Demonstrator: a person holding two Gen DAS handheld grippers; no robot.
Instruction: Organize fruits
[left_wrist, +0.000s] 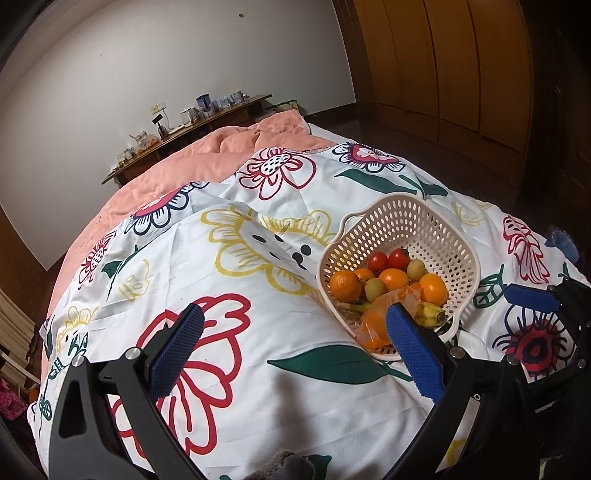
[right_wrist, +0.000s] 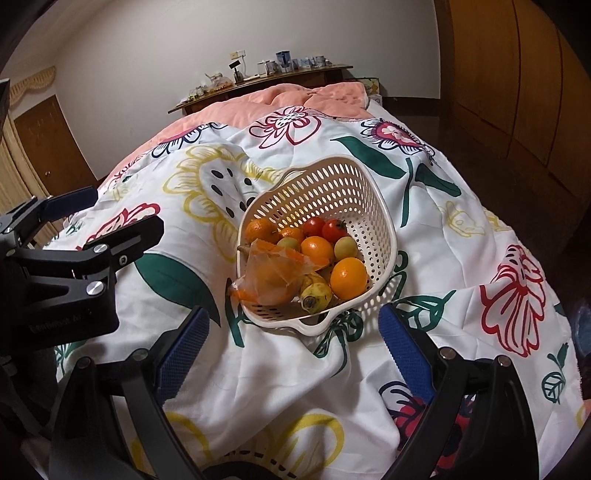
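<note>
Right gripper just short of basket, fingers spread, empty. Left gripper beside basket's near rim, likewise splayed, holding nothing. All visible fruit inside basket on floral quilt: oranges, tomatoes, greenish fruits, banana, orange plastic bag. Fits sorting finished, or fruit gathered awaiting sorting. Beyond basket, cluttered shelf. Faint lettering on left gripper body, unreadable.
</note>
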